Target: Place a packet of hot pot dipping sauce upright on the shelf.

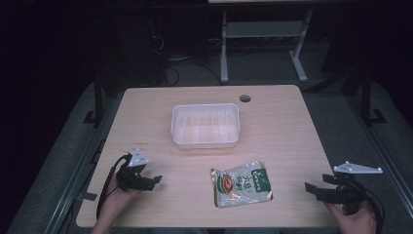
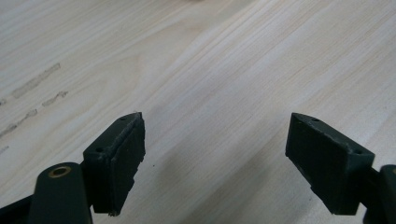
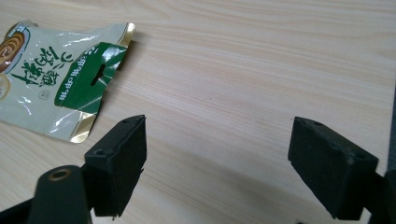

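A pale snack packet (image 1: 241, 184) with a green band and a bowl picture lies flat near the table's front middle. A clear plastic tub (image 1: 205, 126) stands behind it at the table's centre. My left gripper (image 1: 155, 181) rests low at the front left, open, with bare wood between its jaws (image 2: 215, 158). My right gripper (image 1: 310, 189) is at the front right edge, open as well (image 3: 217, 163). The packet (image 3: 56, 74) lies ahead of it and to the left, apart from the jaws.
The light wooden table (image 1: 146, 112) has a round cable hole (image 1: 245, 98) at its back right. Faint tape marks (image 2: 35, 81) streak the wood in the left gripper view. A white metal frame (image 1: 263, 34) stands on the dark floor beyond the table.
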The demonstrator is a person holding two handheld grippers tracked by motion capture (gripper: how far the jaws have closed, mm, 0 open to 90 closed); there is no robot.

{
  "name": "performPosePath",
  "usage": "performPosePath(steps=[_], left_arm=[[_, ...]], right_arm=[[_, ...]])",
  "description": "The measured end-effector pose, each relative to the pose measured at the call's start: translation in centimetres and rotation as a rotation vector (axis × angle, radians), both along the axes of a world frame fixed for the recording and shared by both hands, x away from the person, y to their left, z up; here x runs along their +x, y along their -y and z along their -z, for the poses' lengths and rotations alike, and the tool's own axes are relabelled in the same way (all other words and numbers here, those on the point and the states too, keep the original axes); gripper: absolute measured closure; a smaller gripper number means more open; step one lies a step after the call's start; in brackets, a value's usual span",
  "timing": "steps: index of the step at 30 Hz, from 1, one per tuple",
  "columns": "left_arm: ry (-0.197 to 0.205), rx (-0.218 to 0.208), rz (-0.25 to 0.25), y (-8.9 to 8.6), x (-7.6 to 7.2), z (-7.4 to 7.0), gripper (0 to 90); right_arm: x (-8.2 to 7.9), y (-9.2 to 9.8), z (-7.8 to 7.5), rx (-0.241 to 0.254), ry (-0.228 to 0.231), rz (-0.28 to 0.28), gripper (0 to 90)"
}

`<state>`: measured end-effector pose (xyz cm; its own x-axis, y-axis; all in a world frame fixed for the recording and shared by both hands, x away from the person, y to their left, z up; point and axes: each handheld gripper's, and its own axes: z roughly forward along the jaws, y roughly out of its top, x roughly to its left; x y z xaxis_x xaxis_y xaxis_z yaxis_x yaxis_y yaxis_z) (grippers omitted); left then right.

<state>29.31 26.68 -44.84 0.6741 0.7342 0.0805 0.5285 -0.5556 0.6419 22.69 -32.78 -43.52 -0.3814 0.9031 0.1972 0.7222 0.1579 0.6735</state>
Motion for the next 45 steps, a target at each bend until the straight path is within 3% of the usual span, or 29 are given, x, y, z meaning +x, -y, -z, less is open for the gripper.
performPosePath(steps=[4,8,14,24,33,45], left_arm=[[0.007,0.001,0.017,0.5,-0.1,-0.1,18.9],[0.017,0.031,0.055,1.5,-0.2,-0.1,19.9],[0.04,0.026,0.104,3.0,-0.5,-0.4,21.5],[0.037,0.02,0.172,5.1,-0.9,-0.6,23.9],[0.03,0.012,0.261,8.1,-1.0,-1.2,26.6],[0.019,-0.008,0.349,12.6,-0.4,-1.5,31.5]], right_arm=[[0.2,-0.5,0.0,-0.005,-0.004,-0.02,19.1],[0.3,-1.2,-0.1,-0.005,-0.007,-0.037,18.8],[0.8,-1.9,-0.4,-0.005,-0.005,-0.049,19.0],[1.9,-3.8,-0.7,-0.008,-0.015,-0.096,21.9],[3.1,-5.1,-1.6,-0.039,-0.023,-0.116,22.4],[5.3,-7.6,-2.3,-0.019,-0.071,-0.157,24.7]])
